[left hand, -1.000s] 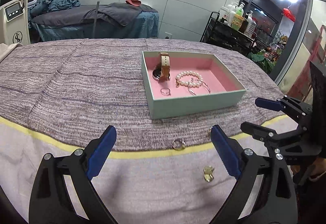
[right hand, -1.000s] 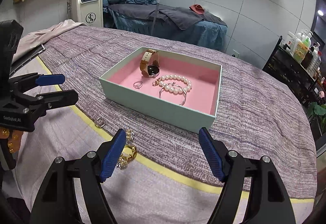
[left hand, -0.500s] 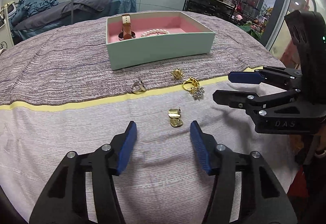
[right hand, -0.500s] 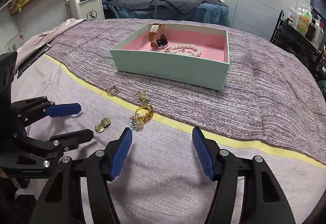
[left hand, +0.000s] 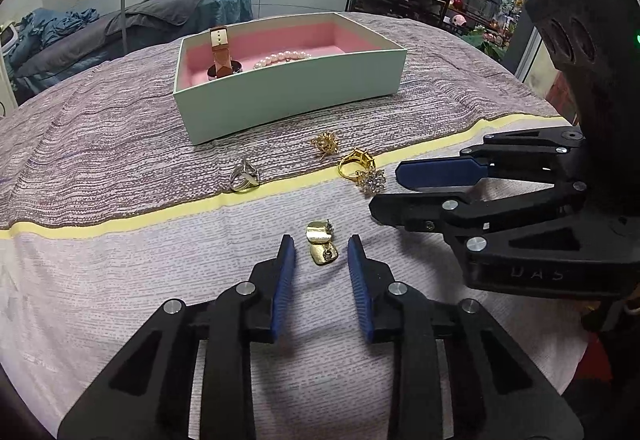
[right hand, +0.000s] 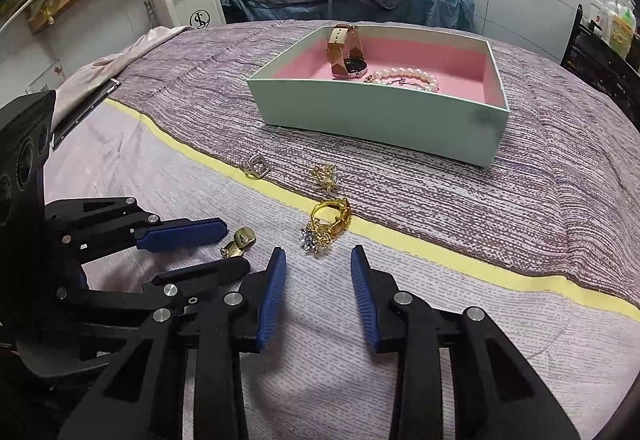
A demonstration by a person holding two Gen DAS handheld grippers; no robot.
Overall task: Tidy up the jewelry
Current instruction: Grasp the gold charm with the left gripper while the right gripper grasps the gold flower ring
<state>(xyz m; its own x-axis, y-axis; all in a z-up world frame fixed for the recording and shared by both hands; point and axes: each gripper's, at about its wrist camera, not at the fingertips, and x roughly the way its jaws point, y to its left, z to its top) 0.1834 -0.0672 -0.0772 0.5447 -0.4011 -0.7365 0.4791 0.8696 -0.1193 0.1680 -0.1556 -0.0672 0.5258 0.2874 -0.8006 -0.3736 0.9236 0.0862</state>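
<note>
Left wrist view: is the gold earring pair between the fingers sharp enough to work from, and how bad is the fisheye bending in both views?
Left wrist view: the gold earring pair is in focus with small glints; the box front wall bows and corners go dark. Right wrist view: the yellow stripe curves, the crystal flower piece is sharp, and soft shadow lies under the right gripper.

Woven mauve-and-lilac bedspread cloth [left hand: 100, 280]: coarse, ribbed, matt. Pale green cardboard box [left hand: 288, 96]: smooth, matt, lined in pink foam. Polished gold metal square earrings [left hand: 322, 246]: glossy. Tan leather-strapped watch [right hand: 344, 48]: satin finish. Black plastic left gripper [left hand: 321, 254]: matt, fitted with ridged blue pads [left hand: 282, 288].
</note>
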